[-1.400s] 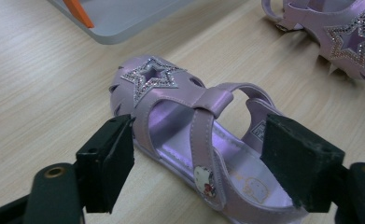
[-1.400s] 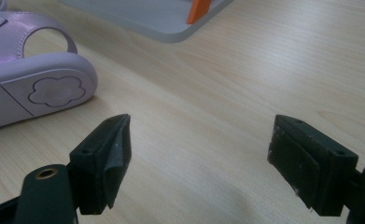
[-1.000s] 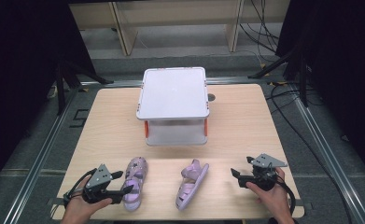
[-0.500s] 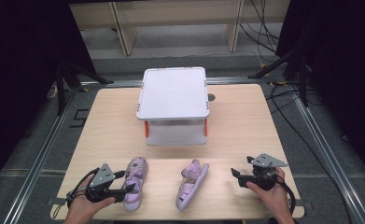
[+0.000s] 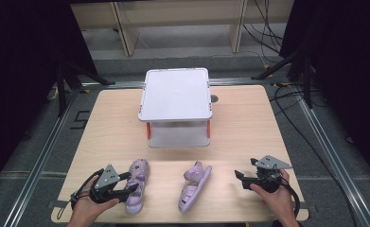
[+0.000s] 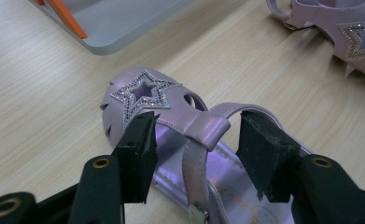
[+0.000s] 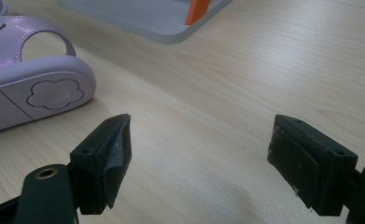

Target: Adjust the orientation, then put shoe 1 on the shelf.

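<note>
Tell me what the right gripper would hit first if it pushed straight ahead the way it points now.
Judging by the high view, the right gripper points left across the table toward the tipped sandal, so that shoe probably comes first. In its own view bare table lies between the open jaws.

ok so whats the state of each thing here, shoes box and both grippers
left sandal: upright, between the left gripper's jaws
left gripper: jaws have just been closing around the sandal's strap, left pad at it, right pad apart
right sandal: tipped on its side
right gripper: open, holding nothing
box: lid on
</note>
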Action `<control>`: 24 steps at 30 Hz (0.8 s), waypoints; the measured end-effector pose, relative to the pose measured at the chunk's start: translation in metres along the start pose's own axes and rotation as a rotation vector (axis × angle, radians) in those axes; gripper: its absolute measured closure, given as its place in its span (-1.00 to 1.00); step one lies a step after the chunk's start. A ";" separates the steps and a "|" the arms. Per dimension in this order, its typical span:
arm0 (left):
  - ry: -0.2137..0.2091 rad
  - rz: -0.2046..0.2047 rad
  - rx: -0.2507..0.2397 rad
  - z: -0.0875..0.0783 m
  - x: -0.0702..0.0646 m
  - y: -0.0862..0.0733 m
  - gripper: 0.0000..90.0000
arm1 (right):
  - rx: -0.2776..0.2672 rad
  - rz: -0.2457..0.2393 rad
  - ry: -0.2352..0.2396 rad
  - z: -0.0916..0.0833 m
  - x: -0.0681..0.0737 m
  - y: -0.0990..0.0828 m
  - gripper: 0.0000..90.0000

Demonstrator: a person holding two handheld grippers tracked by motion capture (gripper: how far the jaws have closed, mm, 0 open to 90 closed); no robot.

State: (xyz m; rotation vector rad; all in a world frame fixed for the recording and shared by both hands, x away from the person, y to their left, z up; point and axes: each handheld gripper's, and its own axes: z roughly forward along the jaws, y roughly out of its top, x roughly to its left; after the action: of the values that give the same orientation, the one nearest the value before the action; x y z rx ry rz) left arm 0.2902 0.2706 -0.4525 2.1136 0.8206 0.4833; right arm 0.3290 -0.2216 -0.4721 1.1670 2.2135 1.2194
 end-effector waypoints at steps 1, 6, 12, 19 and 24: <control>0.003 0.004 0.006 0.000 0.000 0.000 0.08 | 0.002 0.003 -0.001 0.000 0.000 0.000 -0.52; 0.001 0.017 0.001 0.002 -0.001 0.000 0.18 | -0.002 -0.003 -0.013 0.001 -0.001 0.000 -0.52; 0.017 0.040 -0.008 0.002 -0.001 -0.002 0.39 | -0.001 -0.001 -0.031 0.000 0.000 -0.001 -0.51; 0.043 0.085 -0.016 -0.003 -0.001 -0.002 0.61 | -0.004 -0.011 -0.030 -0.001 0.001 0.000 -0.51; 0.035 0.103 -0.013 -0.006 0.006 0.000 0.70 | 0.005 -0.012 -0.041 0.000 -0.001 -0.001 -0.51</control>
State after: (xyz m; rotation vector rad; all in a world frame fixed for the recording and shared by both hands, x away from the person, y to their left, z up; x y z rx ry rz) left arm 0.2904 0.2783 -0.4486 2.1489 0.7287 0.5800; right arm 0.3292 -0.2224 -0.4727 1.1683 2.1917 1.1754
